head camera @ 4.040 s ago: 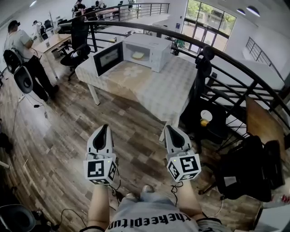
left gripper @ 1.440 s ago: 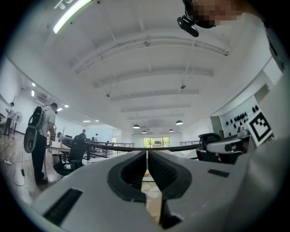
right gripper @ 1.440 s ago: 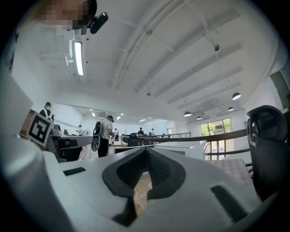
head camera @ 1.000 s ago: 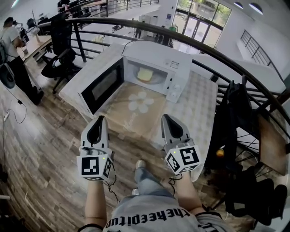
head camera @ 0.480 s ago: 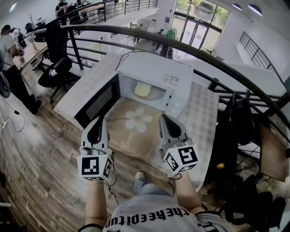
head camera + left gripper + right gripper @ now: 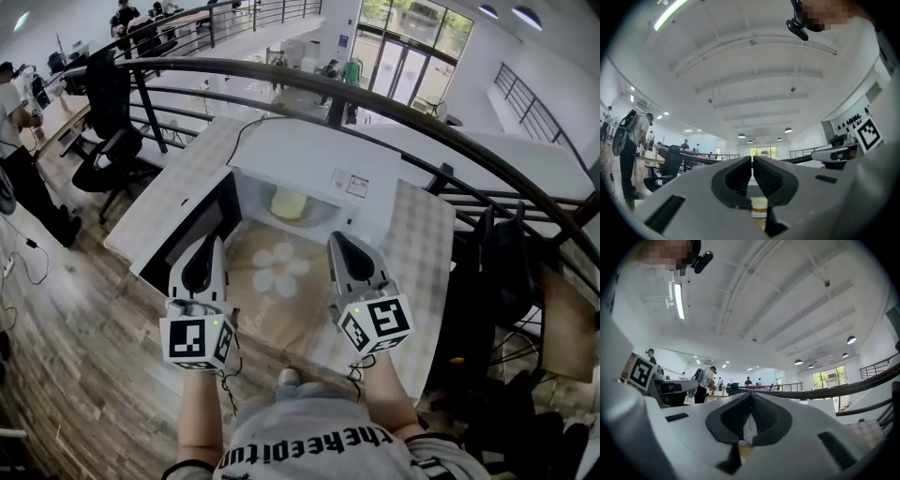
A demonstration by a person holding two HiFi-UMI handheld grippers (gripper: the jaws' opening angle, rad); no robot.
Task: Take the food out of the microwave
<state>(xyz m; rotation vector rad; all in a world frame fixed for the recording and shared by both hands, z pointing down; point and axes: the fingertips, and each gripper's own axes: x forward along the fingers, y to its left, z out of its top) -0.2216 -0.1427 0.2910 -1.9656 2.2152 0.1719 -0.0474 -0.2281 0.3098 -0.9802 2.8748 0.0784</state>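
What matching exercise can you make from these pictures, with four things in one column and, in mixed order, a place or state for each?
Things:
1. microwave door
2. food
3. left gripper
4. office chair

Places or states:
a. inside the microwave
b. swung open
c. jaws shut, nothing held
d. standing on the floor, far left

Pairs: 1-b, 2-a, 3-c, 4-d
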